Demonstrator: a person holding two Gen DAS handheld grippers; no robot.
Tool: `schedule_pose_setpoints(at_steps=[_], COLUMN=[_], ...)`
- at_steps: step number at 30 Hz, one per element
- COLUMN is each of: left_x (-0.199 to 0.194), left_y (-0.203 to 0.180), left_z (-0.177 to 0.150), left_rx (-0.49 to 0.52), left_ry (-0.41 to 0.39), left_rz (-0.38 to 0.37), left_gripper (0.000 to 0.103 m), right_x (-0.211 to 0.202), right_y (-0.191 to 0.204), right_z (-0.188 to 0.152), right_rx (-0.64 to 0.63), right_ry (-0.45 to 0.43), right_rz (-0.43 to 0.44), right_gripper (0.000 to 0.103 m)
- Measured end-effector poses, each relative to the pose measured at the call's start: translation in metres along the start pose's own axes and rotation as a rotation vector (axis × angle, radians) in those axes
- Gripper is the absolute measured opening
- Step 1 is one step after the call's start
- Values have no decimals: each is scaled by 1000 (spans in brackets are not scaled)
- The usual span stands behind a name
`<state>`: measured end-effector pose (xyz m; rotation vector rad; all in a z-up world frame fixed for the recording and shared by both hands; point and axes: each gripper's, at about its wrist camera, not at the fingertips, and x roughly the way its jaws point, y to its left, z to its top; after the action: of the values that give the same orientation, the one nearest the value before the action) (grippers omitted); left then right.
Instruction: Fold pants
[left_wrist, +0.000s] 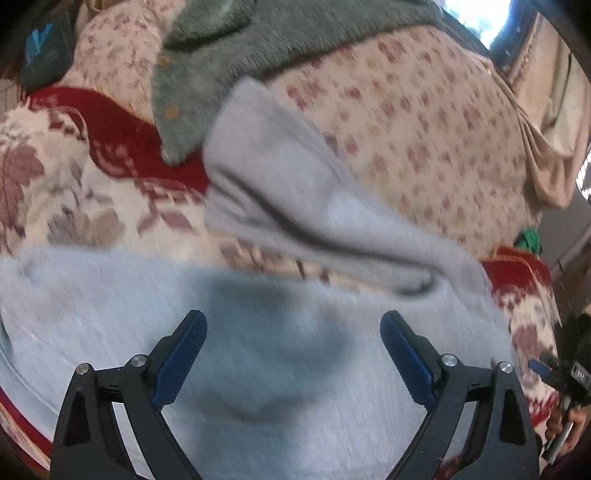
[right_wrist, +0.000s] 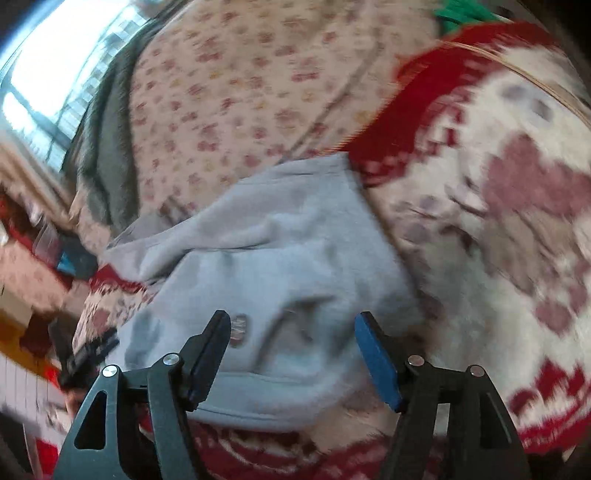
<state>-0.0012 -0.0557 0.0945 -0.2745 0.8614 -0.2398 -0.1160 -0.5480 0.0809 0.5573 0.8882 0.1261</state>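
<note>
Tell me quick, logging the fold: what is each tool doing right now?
Left tool: open, holding nothing, above the grey pants.
Right tool: open, holding nothing, over the pants.

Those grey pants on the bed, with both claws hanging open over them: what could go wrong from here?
The grey pants lie rumpled, one part doubled over with loose ridges, so a fold made now may lock in creases. Both the left gripper and the right gripper are open with nothing between the pads, so a pinch could catch only the top layer. The red patterned blanket and the grey fleece garment lie close by and could get snagged along.
</note>
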Motion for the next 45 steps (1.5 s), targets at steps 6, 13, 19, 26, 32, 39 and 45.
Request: schedule_pose_setpoints(at_steps=[6, 13, 19, 26, 32, 39, 45], left_x=[-1, 16, 57, 93, 124, 164, 184], left_y=[6, 15, 23, 25, 19, 21, 15], left_z=[60, 136, 175, 194, 215, 228, 243], left_rx=[55, 68, 63, 137, 219, 300, 360], left_ry=[-45, -45, 44, 123, 206, 384, 459], left_rz=[13, -26, -56, -51, -54, 37, -28], left_gripper=[97, 98, 98, 98, 98, 98, 98], right_x=[54, 109, 168, 227, 257, 283, 297], right_y=[68, 115, 132, 142, 165, 187, 189], right_z=[31, 97, 155, 170, 163, 155, 155], right_rx=[-304, -543, -593, -727, -877, -996, -1001], right_ry=[85, 126, 225, 366, 489, 552, 612], right_rz=[5, 63, 136, 170, 239, 267, 299], right_gripper=[77, 77, 77, 77, 78, 78, 78])
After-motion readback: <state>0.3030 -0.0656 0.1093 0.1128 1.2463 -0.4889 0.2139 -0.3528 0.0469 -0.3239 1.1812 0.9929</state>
